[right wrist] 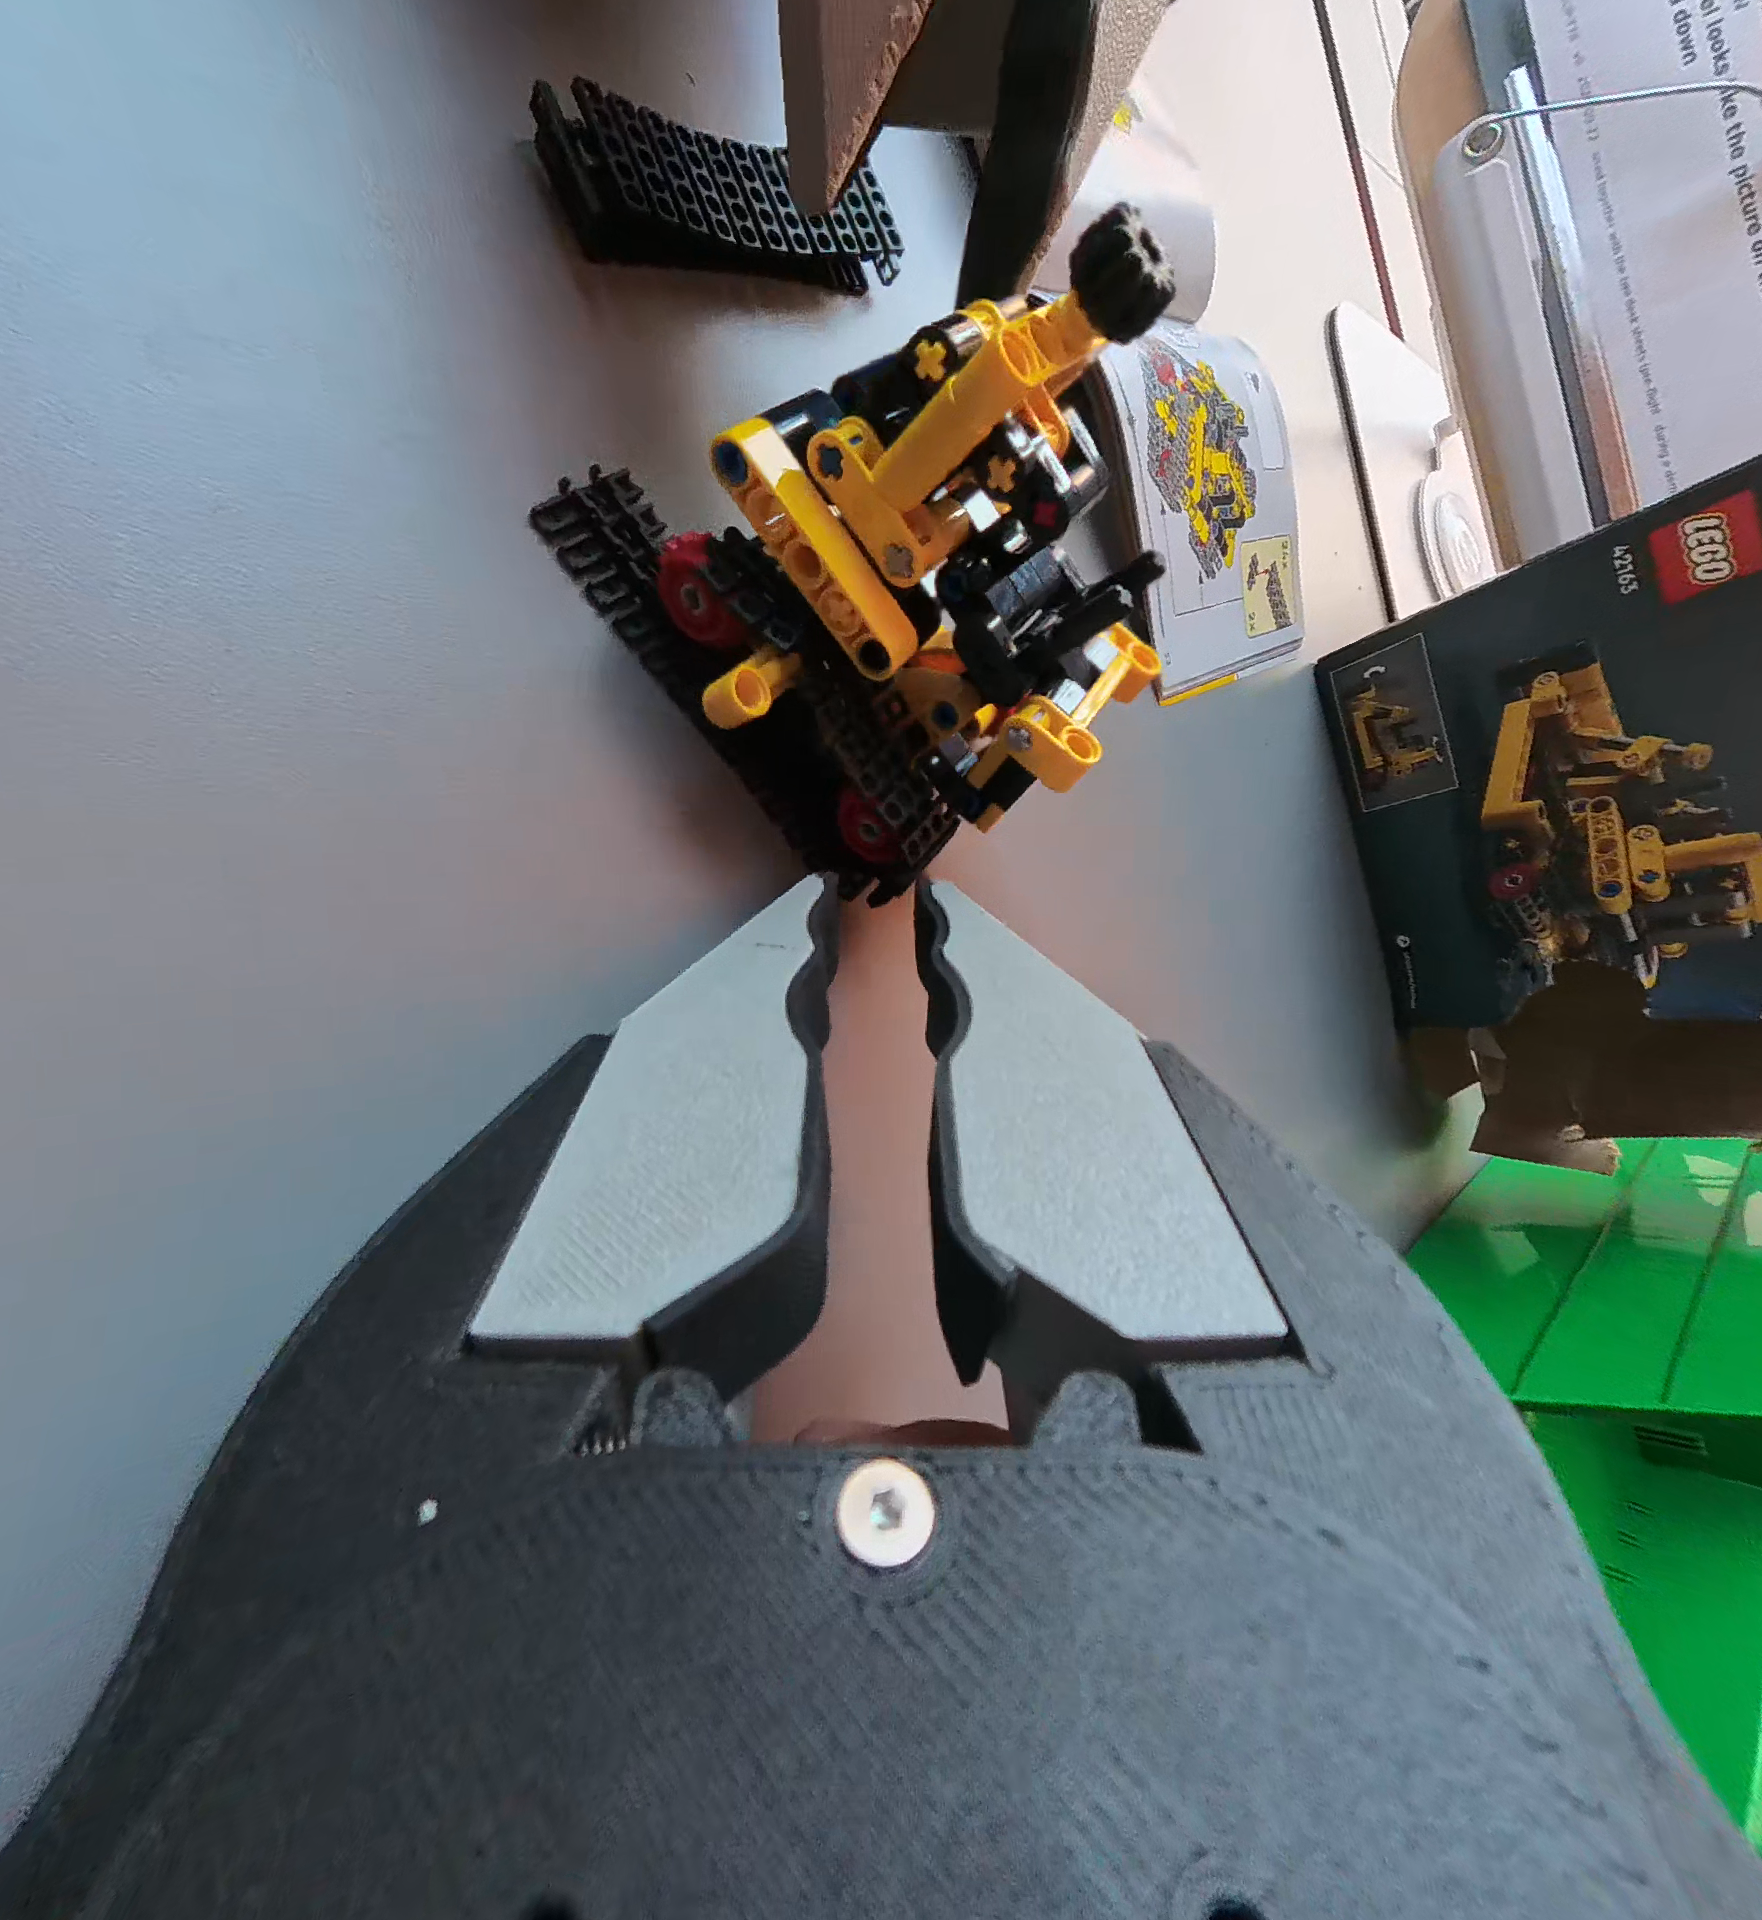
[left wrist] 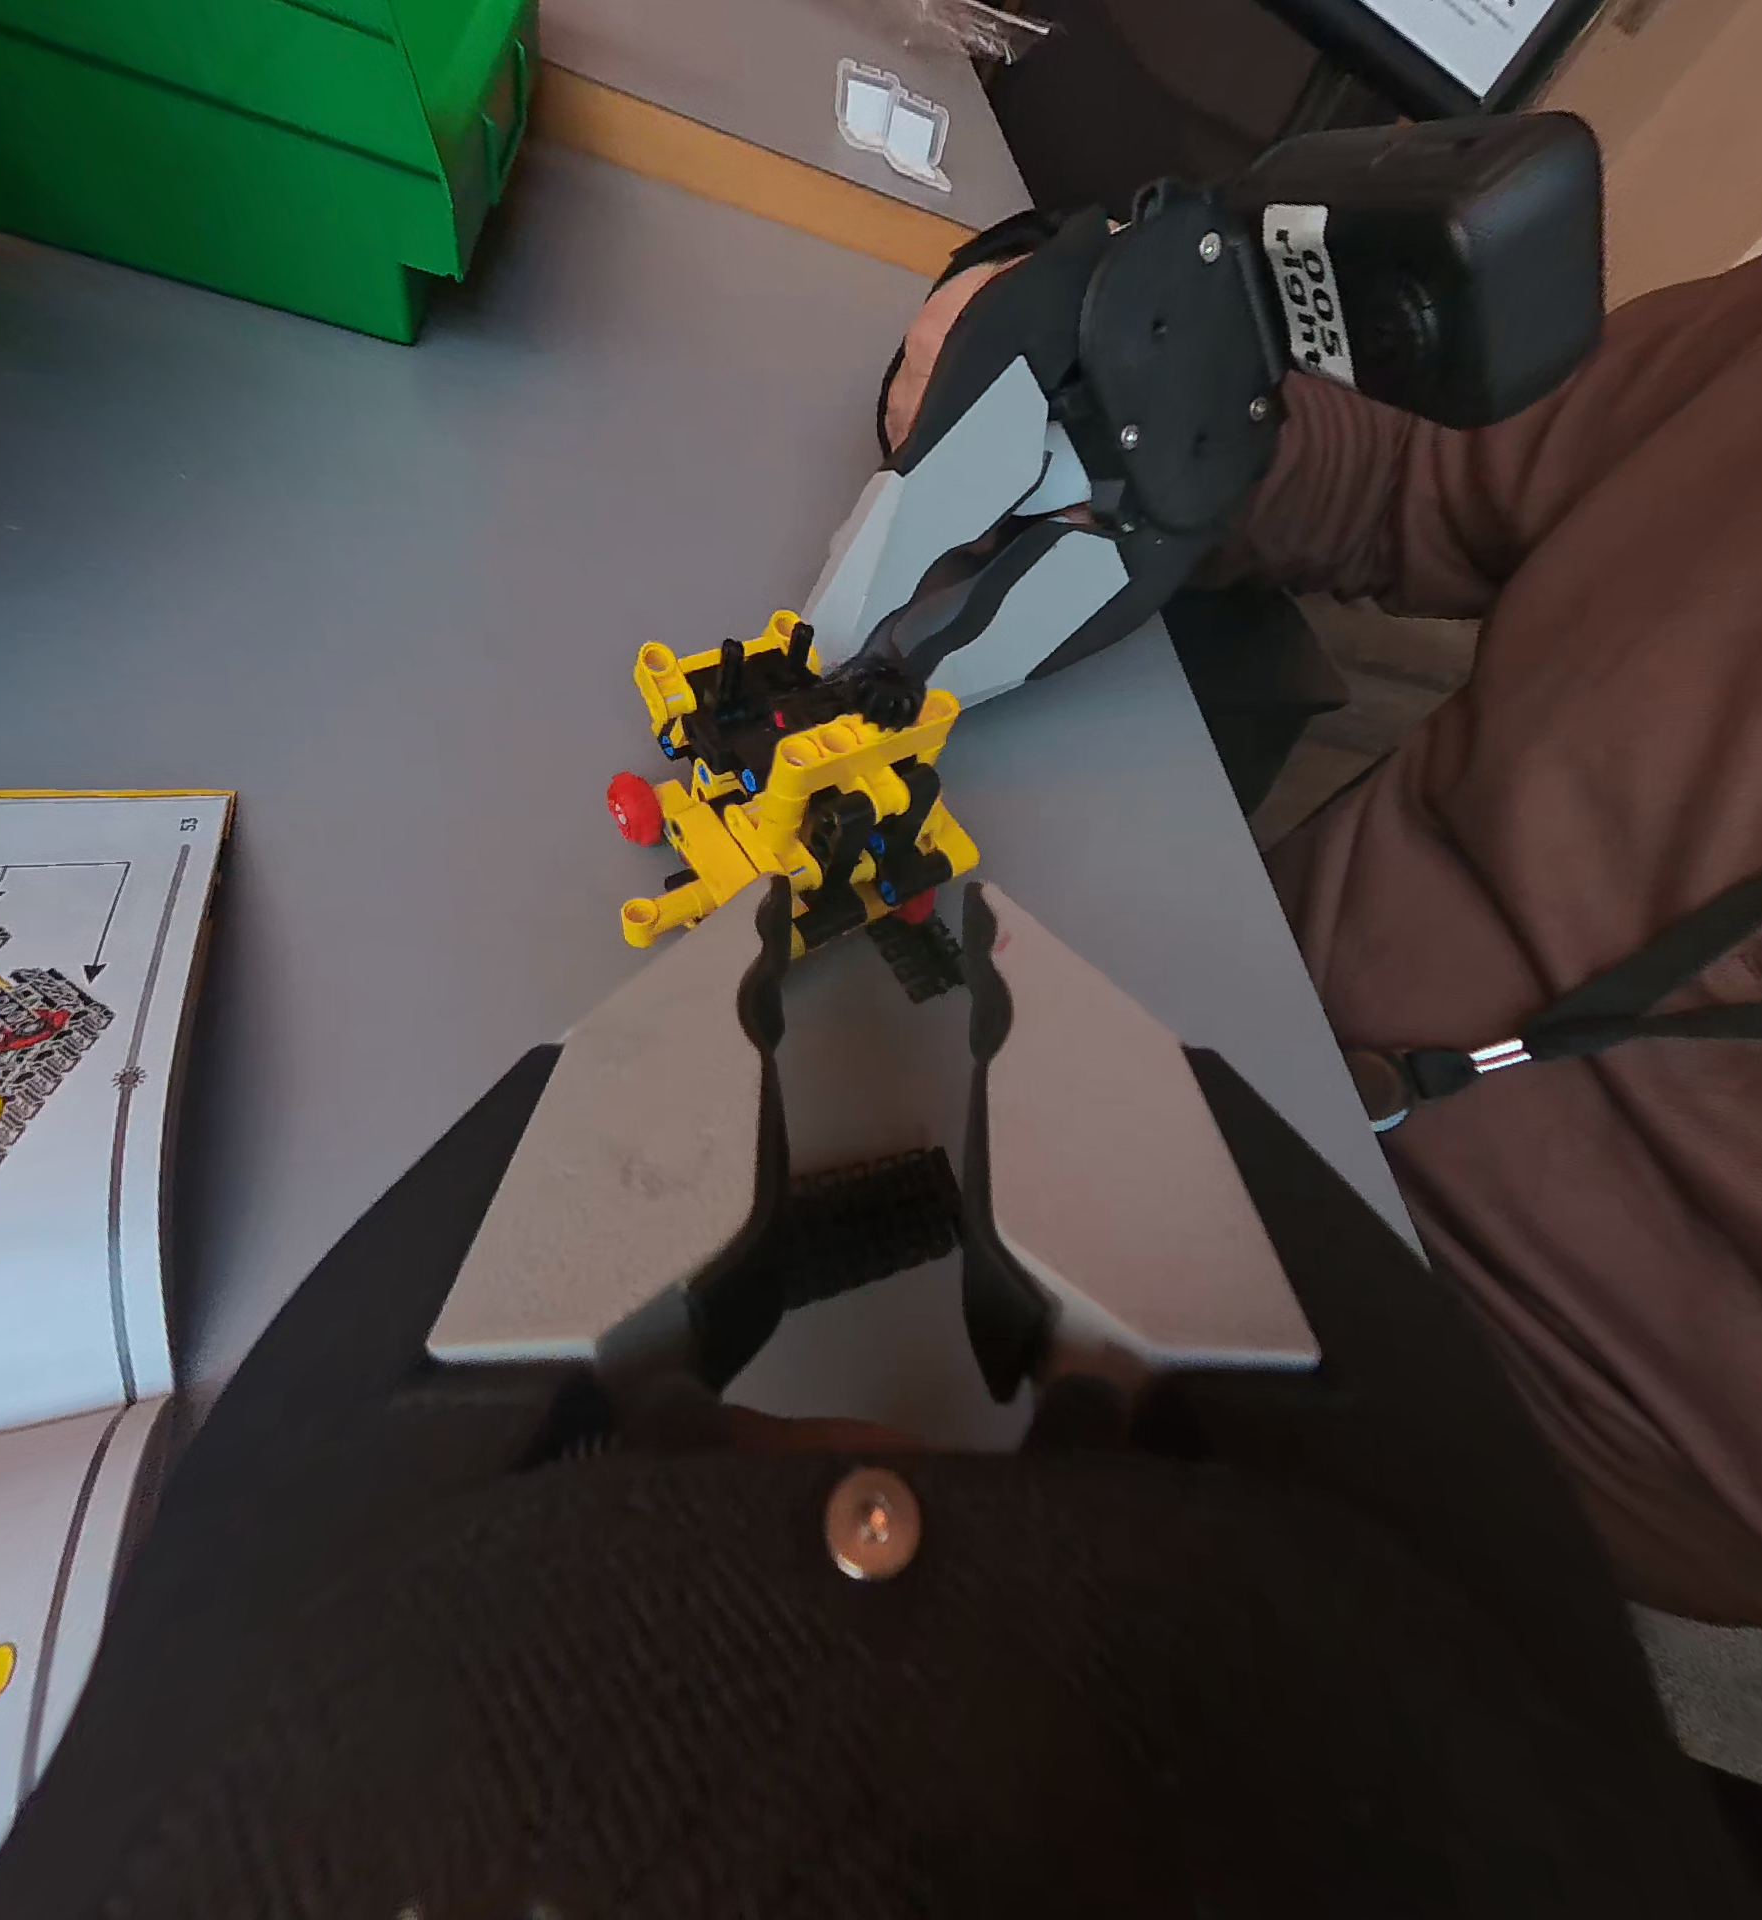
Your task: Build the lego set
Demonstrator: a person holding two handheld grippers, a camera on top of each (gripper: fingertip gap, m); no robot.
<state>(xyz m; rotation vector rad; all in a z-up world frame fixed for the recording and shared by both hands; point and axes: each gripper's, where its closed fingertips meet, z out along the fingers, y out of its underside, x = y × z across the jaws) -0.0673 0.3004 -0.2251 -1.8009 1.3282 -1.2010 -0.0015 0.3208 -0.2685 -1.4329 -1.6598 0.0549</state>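
Observation:
The yellow and black lego model point(left wrist: 794, 790) stands near the table's right edge, and in the right wrist view it point(right wrist: 918, 551) appears tilted, with a black track and red wheels along its side. My right gripper point(right wrist: 874, 891) is shut on the track end of the model; it also shows in the left wrist view point(left wrist: 882, 670) on the model's far side. My left gripper point(left wrist: 875, 904) has its jaws apart, tips just short of the model's near end. A loose black track point(right wrist: 711, 197) lies flat under the left gripper point(right wrist: 889, 255).
An open instruction booklet point(left wrist: 35, 1091) lies to the left. A green bin point(left wrist: 212, 156) stands at the back left. The lego box point(right wrist: 1583, 748) stands beside the bin. The table edge point(left wrist: 1272, 935) runs close by the model, with a person's brown clothing point(left wrist: 1583, 831) beyond. One gripper's finger ends stand about 9 cm off the other's.

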